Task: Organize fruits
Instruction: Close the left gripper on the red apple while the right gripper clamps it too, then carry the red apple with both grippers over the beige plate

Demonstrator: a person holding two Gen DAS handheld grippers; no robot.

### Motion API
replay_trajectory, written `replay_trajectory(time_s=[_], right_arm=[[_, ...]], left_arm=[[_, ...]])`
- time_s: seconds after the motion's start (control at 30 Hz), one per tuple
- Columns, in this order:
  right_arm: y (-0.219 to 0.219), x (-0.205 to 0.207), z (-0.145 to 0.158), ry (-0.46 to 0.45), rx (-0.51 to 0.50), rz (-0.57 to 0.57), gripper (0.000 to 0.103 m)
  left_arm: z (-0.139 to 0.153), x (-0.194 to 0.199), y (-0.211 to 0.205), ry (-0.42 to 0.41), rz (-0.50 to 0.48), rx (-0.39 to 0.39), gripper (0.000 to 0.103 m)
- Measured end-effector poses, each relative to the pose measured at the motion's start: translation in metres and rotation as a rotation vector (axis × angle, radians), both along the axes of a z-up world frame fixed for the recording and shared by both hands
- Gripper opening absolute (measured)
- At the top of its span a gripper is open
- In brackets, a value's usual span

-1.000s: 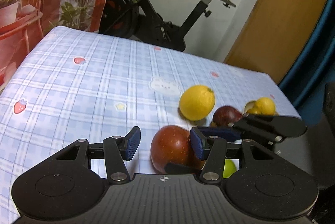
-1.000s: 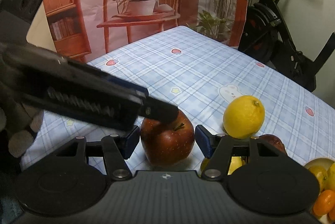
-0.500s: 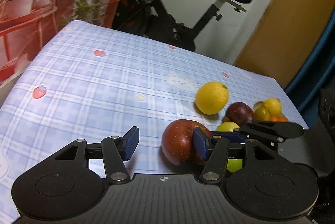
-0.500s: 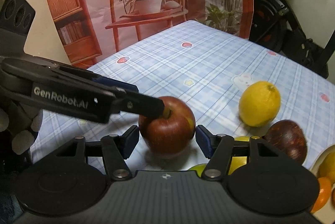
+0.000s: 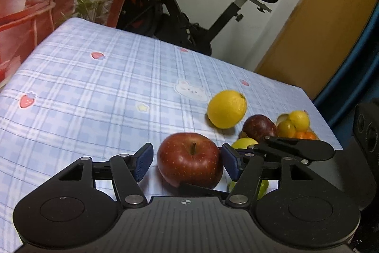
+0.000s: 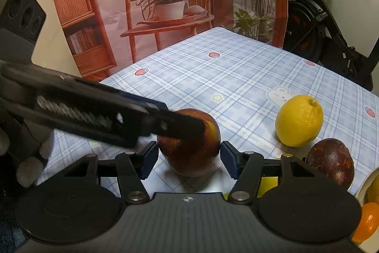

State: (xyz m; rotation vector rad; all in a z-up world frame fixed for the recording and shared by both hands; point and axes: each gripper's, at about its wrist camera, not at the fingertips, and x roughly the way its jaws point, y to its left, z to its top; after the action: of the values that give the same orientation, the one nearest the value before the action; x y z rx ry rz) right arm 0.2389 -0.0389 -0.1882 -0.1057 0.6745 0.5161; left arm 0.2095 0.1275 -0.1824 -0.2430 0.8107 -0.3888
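Observation:
A red apple [image 5: 189, 159] rests on the blue plaid tablecloth [image 5: 94, 96], stem up. My left gripper [image 5: 187, 158] straddles it and its jaws are opening, with a thin gap at the left pad. In the right wrist view the same apple [image 6: 189, 148] sits between the pads of my right gripper [image 6: 189, 159], which press on both its sides. One of the left gripper's fingers [image 6: 142, 118] crosses over the apple's top left. In the left wrist view the right gripper's fingers [image 5: 296, 150] reach in from the right.
A lemon [image 5: 227, 109] and a dark purple fruit [image 5: 259, 128] lie just right of the apple. A bowl [image 6: 361, 189] of oranges and small yellow fruits sits at the table's right edge. A yellow-green fruit [image 5: 245, 143] lies under the right gripper. An exercise bike [image 5: 189, 23] stands beyond the table.
The left gripper's jaws have widened, and the apple now sits centred between its pads instead of behind the right one. The right gripper has kept its hold around the apple.

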Motion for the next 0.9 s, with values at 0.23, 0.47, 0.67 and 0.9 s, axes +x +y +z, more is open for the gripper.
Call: replay_trajectory(time_s=[0.23,0.47,0.67,0.9], right_arm=[[-0.002,-0.001,-0.001,0.001,0.013,-0.005,0.06],[-0.003,-0.002,-0.002,0.003,0.025,-0.014,0.06],[-0.005,0.0,-0.004,0.02,0.045,-0.037,0.061],[-0.005,-0.003,-0.003,0.036,0.077,-0.078,0.06]], left_arm=[[-0.005,0.0,-0.003,0.009,-0.013,0.011,0.067],[-0.006,0.0,-0.006,0.008,-0.021,0.018,0.068],[-0.007,-0.001,-0.008,0.0,-0.028,0.033,0.068],[-0.003,-0.006,-0.012,-0.012,-0.029,0.046,0.067]])
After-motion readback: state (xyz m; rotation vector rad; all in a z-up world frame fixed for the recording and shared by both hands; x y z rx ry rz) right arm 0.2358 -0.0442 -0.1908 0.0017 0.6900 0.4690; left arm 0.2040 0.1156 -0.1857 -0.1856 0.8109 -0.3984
